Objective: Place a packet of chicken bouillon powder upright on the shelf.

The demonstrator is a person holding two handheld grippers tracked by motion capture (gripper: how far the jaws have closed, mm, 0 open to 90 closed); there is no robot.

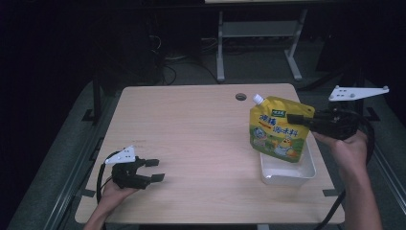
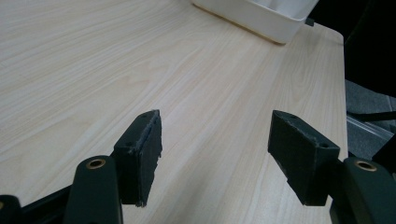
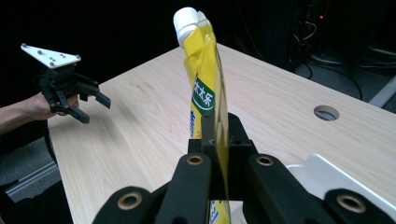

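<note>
Jaws of our right gripper [image 3: 215, 140] stand closed on the upper edge of a yellow spouted pouch [image 1: 278, 128], held at the right of the high view with its lower end hanging over a white tray [image 1: 287, 173]. Whether the pouch touches the tray we cannot tell. The tray sits near the table's [image 1: 191, 139] right edge, at lower right of the frame. The pouch's white cap [image 3: 186, 18] points to the upper left in the high view; in the right gripper view the pouch is seen edge-on and its print is mostly unreadable.

Jaws of our left gripper [image 1: 149, 170] stand wide apart with nothing between them, at lower left near the front edge. Bare wood lies open between the two grippers. A round cable hole [image 1: 241, 97] sits near the far edge. Surroundings beyond the table are dark and hard to make out.
</note>
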